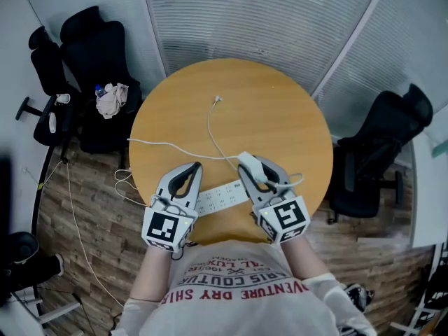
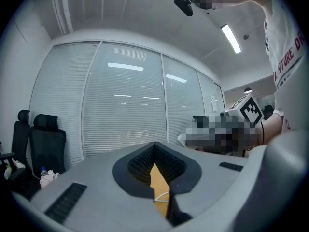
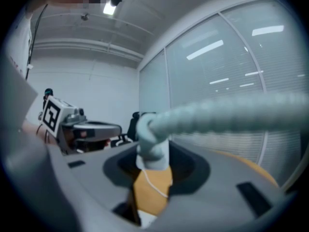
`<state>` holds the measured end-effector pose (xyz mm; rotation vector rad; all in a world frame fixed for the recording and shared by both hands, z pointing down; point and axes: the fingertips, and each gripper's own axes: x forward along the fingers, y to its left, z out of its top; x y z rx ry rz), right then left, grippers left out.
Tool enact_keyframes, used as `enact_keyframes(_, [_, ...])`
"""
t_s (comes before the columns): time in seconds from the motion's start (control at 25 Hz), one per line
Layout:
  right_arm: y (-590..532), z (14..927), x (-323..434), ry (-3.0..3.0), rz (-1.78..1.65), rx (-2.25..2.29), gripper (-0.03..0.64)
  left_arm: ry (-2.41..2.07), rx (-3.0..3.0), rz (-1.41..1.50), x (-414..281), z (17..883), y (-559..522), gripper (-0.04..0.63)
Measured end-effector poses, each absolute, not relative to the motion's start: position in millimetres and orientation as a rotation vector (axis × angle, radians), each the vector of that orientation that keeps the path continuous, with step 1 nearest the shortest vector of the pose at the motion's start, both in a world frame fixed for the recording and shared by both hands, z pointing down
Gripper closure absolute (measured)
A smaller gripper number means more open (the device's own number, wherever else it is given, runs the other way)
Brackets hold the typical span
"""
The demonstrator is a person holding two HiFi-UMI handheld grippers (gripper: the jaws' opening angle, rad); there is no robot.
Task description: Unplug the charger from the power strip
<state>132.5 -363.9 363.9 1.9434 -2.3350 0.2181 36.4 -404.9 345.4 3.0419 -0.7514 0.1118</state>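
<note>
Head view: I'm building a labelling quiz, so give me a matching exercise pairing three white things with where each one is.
Things: 1 white block charger; 2 long white power strip; 3 crumpled white cloth.
Places: A on the black office chair; B by the round wooden table's near edge; C gripped in the right claw.
Pairs: 1-C, 2-B, 3-A.

Round wooden table, black office chairs, blind-covered glass walls, wood-plank floor.
</note>
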Motion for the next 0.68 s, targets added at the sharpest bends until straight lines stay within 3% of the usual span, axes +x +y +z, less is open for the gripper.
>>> enact_keyframes(0.68, [-362.3, 372.9, 136.8, -2.291, 0.251, 1.962, 0.462, -0.753, 3.058, 0.091, 38.1, 344.7, -405.4, 0.563])
